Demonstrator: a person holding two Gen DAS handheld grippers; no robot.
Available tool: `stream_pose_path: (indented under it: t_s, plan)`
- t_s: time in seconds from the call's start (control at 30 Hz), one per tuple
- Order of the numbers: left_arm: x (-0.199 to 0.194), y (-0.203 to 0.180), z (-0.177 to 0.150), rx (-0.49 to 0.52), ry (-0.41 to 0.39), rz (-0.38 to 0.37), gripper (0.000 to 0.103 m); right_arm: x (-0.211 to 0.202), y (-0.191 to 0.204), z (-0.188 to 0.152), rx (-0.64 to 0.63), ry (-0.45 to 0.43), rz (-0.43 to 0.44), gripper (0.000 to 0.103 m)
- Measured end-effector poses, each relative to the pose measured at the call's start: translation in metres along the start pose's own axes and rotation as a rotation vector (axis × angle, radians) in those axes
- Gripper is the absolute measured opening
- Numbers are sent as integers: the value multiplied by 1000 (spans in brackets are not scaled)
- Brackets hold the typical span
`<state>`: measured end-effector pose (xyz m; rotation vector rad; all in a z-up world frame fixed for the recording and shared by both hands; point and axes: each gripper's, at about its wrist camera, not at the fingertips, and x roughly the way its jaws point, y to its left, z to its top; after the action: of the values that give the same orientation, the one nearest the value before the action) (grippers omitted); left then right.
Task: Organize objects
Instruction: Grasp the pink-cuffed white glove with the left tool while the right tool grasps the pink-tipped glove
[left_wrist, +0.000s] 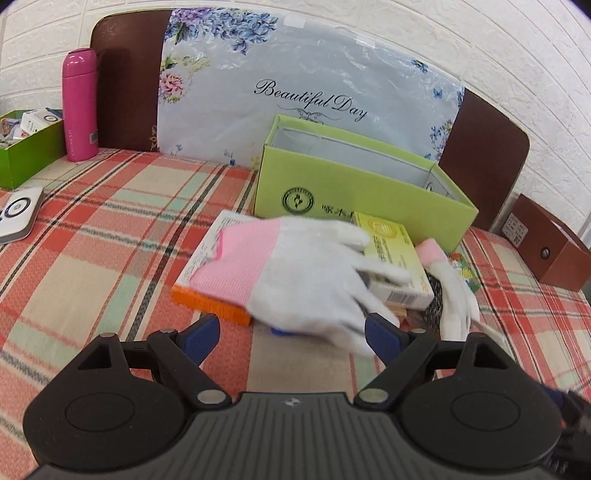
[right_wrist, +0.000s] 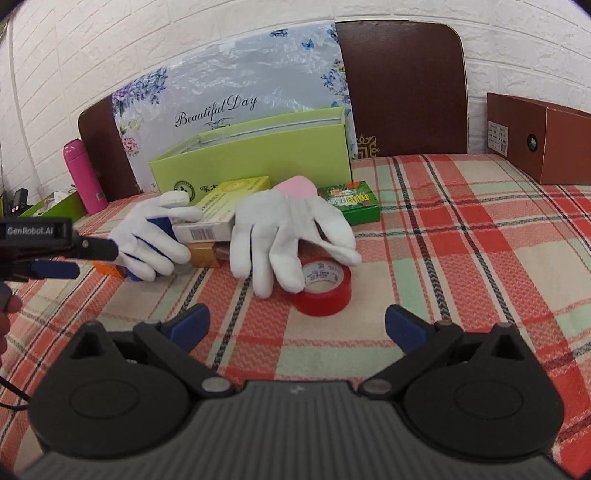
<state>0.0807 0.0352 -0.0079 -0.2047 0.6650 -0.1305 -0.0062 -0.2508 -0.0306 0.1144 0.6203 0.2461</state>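
A white glove with a pink cuff (left_wrist: 295, 266) lies across an orange-edged box (left_wrist: 210, 299) and a yellow-green carton (left_wrist: 391, 254). My left gripper (left_wrist: 291, 334) is open, and the glove's fingertips reach between its blue pads without being pressed. A second white glove (right_wrist: 284, 236) drapes over a red tape roll (right_wrist: 325, 291). My right gripper (right_wrist: 297, 326) stands open just in front of the roll, holding nothing. In the right wrist view the left gripper (right_wrist: 110, 251) comes in from the left at the first glove (right_wrist: 155, 236).
An open light-green box (left_wrist: 351, 192) stands behind the pile on the plaid cloth. A small green carton (right_wrist: 351, 201) and a gold box (right_wrist: 203, 254) lie nearby. A brown box (right_wrist: 535, 136) sits far right. A pink bottle (left_wrist: 79, 107) and a filled green tray (left_wrist: 26, 155) stand left.
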Motion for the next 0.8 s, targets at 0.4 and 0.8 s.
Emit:
stream_pose_path:
  t_s: [0.4, 0.8]
  plan:
    - [4, 10, 7, 35, 50, -116, 9, 5, 6, 20, -73, -37, 26, 93]
    - [-28, 37, -24, 92, 112, -152, 9, 78, 9, 67, -144, -7, 86, 66]
